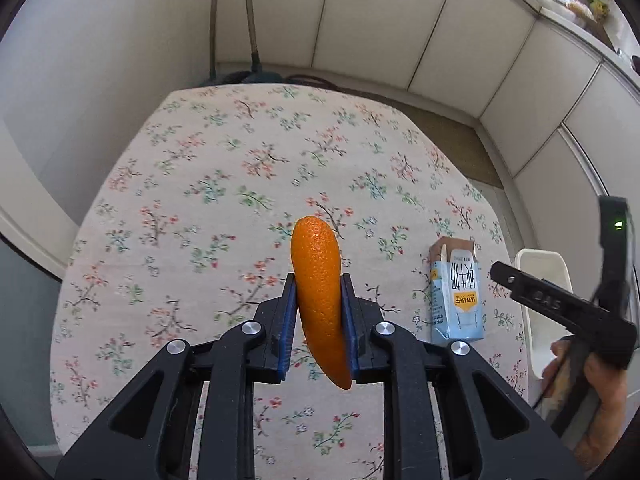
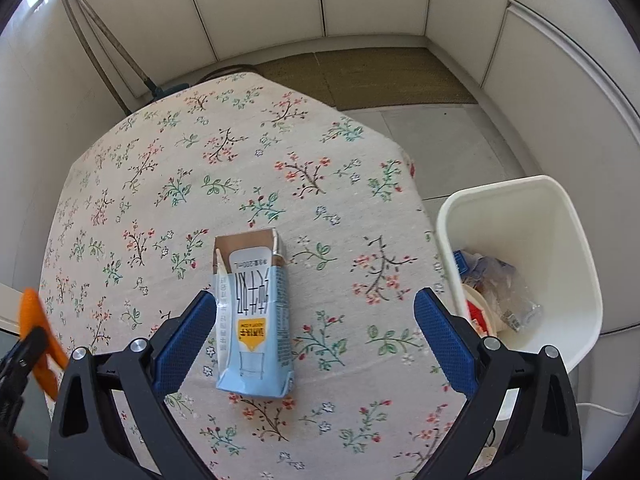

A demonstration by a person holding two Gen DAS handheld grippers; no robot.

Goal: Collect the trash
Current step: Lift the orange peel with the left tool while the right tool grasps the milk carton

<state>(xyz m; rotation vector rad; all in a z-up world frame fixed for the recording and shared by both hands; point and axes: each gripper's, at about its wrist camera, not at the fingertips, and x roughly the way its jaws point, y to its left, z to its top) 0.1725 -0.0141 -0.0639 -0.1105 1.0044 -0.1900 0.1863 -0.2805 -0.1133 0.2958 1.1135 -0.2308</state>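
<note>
The left claw is clamped on a curved strip of orange peel, its blue pads pressing the peel's two sides; the peel stands nearly upright in the grip, one end poking above the pads and the other hanging below them, clear of the floral tablecloth. The right claw is spread wide and holds nothing.

The remaining piece on the table is a small light-blue milk carton, lying flat near the table's right edge. Seen from the right wrist, the carton sits below and between the open fingers but off-centre: it is close against the left pad and well apart from the right one. Its long axis runs roughly along the line the claw points, so the fingers would close across its narrow width; the claw probably needs to shift a little toward its left to centre the carton.

The white waste bin, already holding wrappers and plastic, stands on the floor just beyond the table's right edge. The right hand is nearer both carton and bin; the peel must cross over the carton's side of the table to reach it.
</note>
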